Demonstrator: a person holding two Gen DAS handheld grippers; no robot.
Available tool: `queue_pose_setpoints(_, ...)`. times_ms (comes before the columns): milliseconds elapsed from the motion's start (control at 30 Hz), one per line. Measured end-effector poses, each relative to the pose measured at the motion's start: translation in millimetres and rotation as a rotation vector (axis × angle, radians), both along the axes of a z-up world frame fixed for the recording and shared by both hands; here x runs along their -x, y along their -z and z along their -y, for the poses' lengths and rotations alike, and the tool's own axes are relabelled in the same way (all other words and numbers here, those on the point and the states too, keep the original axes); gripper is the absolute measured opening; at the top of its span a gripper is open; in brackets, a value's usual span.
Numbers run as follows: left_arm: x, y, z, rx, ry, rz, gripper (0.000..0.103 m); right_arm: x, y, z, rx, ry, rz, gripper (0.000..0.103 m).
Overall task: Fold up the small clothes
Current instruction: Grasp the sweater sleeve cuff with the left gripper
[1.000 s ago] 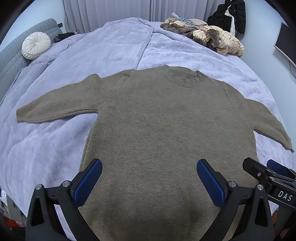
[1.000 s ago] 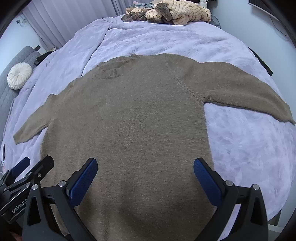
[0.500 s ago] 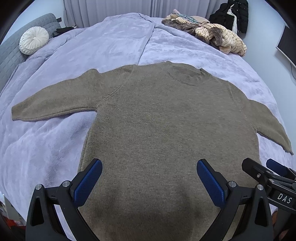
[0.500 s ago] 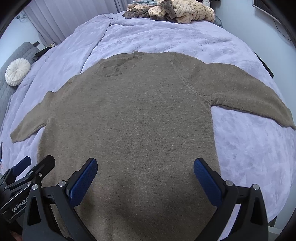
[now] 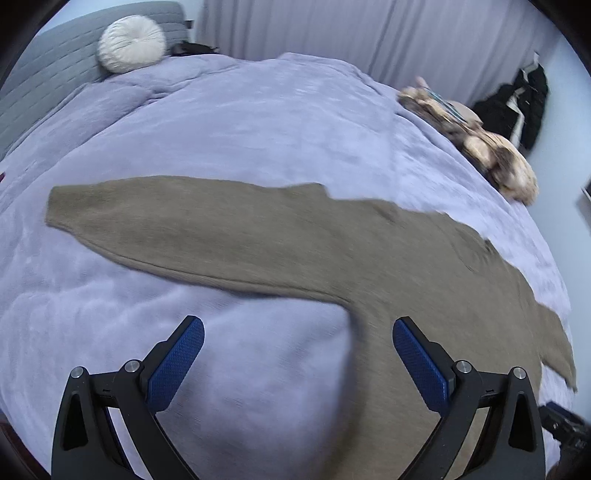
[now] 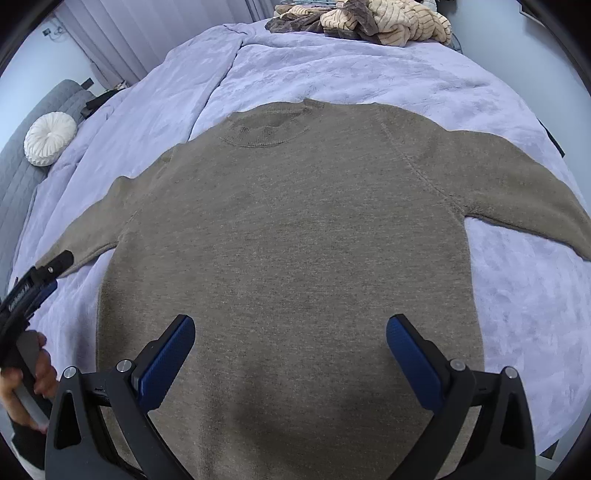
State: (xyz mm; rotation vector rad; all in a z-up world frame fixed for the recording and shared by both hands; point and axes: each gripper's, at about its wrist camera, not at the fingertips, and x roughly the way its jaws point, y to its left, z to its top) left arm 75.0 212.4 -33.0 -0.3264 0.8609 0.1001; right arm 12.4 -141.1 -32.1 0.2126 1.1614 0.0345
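Observation:
A brown knit sweater [image 6: 288, 236] lies flat on the lavender blanket, neck away from me, both sleeves spread out. In the left wrist view its left sleeve [image 5: 184, 229] stretches across the blanket. My left gripper [image 5: 297, 343] is open and empty, hovering near the left armpit of the sweater; it also shows at the left edge of the right wrist view [image 6: 33, 284]. My right gripper [image 6: 290, 339] is open and empty above the lower body of the sweater.
The bed's lavender blanket [image 6: 369, 70] spreads all around. A pile of beige and brown clothes [image 6: 373, 18] lies at the far edge. A round white cushion [image 5: 131, 42] rests against the grey headboard [image 5: 33, 81]. Dark garments [image 5: 524, 103] hang by the curtain.
My left gripper has swung left, from over the sweater's body toward its left sleeve and armpit. My right gripper has stayed over the lower body, moving slightly closer.

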Motion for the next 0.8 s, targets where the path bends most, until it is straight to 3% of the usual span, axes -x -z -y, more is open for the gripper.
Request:
queue_pose_setpoints(167, -18, 30, -110, 0.077, -0.195, -0.051, 0.102, -6, 10, -24, 0.006, -0.029, -0.031, 0.103)
queue_pose_setpoints(267, -32, 50, -150, 0.166, -0.227, -0.075, 0.102, -9, 13, -40, 0.019, -0.056, -0.041, 0.103)
queue_pose_setpoints(333, -41, 62, -167, 0.184, -0.244, -0.084, 0.102, -11, 13, -51, 0.026, -0.075, -0.044, 0.103)
queue_pose_setpoints(400, -43, 72, -170, 0.179, -0.275, -0.097, 0.086, -11, 13, -59, 0.029, -0.089, -0.048, 0.103)
queue_pose_setpoints(467, -42, 75, -172, 0.174, -0.311, -0.105, 0.039, -11, 13, -65, 0.032, -0.106, -0.05, 0.103)
queue_pose_setpoints(533, -35, 71, -180, 0.225, -0.299, -0.035, 0.011, -11, 14, -70, 0.039, -0.124, -0.052, 0.103)
queue_pose_setpoints(567, -31, 67, -180, 0.238, -0.294, -0.006, 0.011, -11, 15, -71, 0.042, -0.132, -0.053, 0.103)
queue_pose_setpoints(667, -23, 43, -164, 0.156, -0.225, 0.115, 0.011, -11, 17, -74, 0.036, -0.151, -0.05, 0.103)
queue_pose_setpoints(800, -34, -4, -108, 0.047, -0.045, 0.224, 0.011, -11, 15, -69, -0.013, -0.148, -0.026, 0.103)
